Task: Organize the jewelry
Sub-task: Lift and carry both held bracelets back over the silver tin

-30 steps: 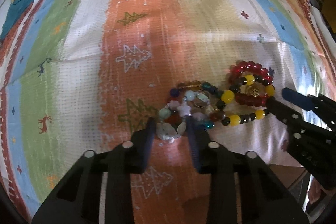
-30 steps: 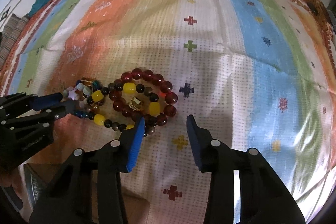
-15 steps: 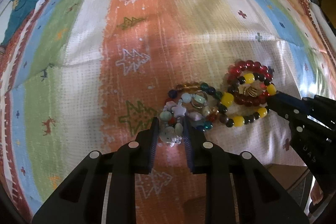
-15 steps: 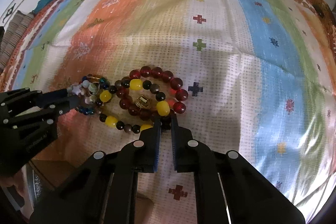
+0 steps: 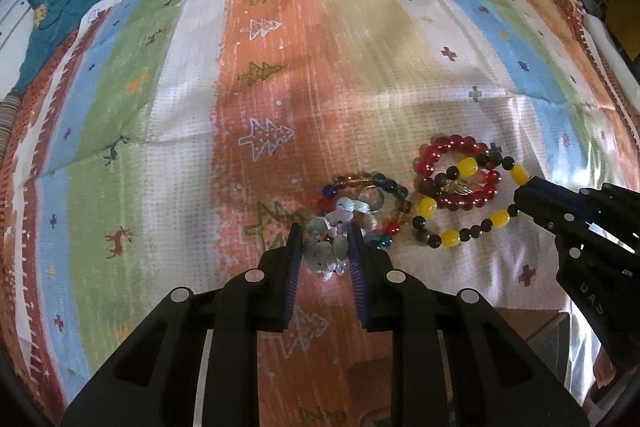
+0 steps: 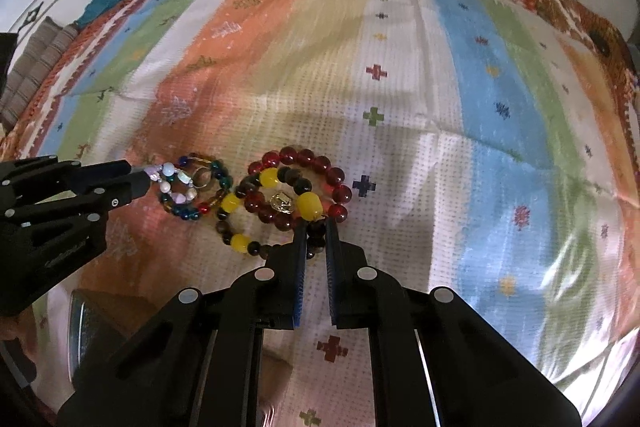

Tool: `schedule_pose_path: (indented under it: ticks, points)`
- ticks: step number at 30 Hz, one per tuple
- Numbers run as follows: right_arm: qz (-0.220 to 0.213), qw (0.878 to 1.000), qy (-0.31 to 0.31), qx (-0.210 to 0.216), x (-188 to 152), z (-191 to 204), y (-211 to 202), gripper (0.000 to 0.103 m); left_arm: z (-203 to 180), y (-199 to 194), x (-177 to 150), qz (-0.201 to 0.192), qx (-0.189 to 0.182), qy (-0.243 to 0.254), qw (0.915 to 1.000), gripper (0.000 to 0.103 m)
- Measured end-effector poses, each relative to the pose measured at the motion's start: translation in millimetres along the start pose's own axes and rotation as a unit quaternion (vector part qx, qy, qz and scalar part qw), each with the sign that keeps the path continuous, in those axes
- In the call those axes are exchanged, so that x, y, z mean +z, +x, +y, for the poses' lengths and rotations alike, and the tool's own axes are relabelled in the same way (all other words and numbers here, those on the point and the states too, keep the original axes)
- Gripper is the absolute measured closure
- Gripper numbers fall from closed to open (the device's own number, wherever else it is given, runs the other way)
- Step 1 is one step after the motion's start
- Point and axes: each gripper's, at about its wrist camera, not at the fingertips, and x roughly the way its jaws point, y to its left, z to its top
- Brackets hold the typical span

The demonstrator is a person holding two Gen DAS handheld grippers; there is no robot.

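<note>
Both tongs have closed since the earlier frame. Left gripper (image 5: 323, 245) pinches the pale stone-and-star bracelet (image 5: 326, 245); right gripper (image 6: 316, 231) has just pressed shut on the dark stretch of the yellow-and-black bracelet (image 6: 240, 211). Red bead bracelet (image 6: 304, 183) lies just beyond the right tips, multicoloured glass bracelet (image 5: 384, 207) beyond the left. Grips likely meant to separate the tangled pile. Only the right view shows the gold charm (image 6: 282, 203) clearly.
</note>
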Motion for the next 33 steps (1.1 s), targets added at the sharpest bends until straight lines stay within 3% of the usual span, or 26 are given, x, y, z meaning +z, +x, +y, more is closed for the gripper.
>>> schedule_pose_path:
  ticks: [33]
  points:
    - [-0.098,0.995,-0.015,-0.008,-6.5,12.4,-83.5,0.093,-9.8,-74.7,-15.9,-0.055,-0.017,0.004,0.9983,0.081]
